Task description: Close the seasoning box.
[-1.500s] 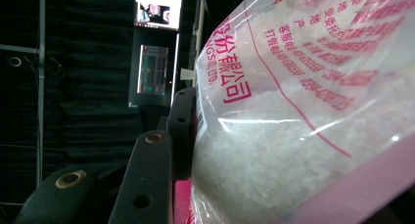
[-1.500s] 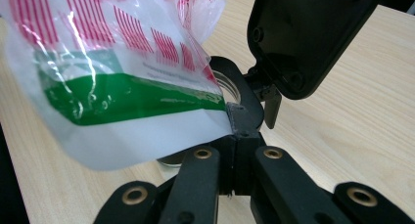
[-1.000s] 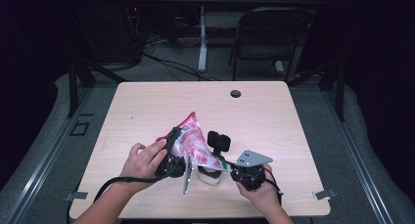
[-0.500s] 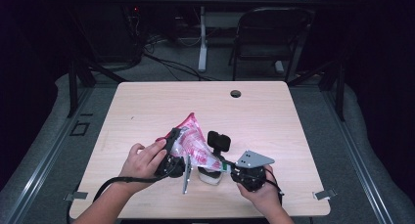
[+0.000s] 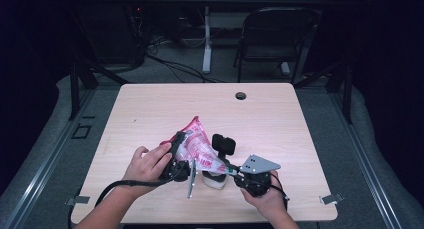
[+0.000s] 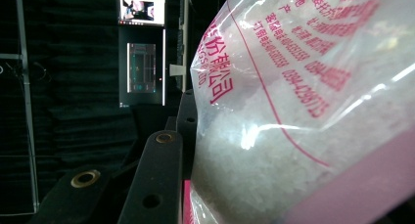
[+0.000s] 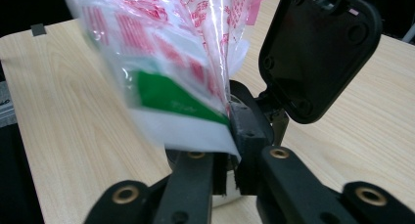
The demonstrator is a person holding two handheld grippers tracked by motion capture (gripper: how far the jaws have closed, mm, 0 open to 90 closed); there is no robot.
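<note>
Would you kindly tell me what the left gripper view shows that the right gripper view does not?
Left gripper view alone: white granules seen through the clear film, and a lit screen in the dark background. Right gripper view alone: the bag's green patch, the wooden table, a black hinged lid, and the right claw pinching the bag's edge. Both share the plastic bag with red print.

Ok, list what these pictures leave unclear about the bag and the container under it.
- White container: high view, mostly covered by the bag; its contents hidden.
- Bag's far edge: left gripper view, cut off by the frame.
- Red print on the bag: right gripper view, blurred; high view, too small.
- Left tongs: high view, the bag hides their pads.
</note>
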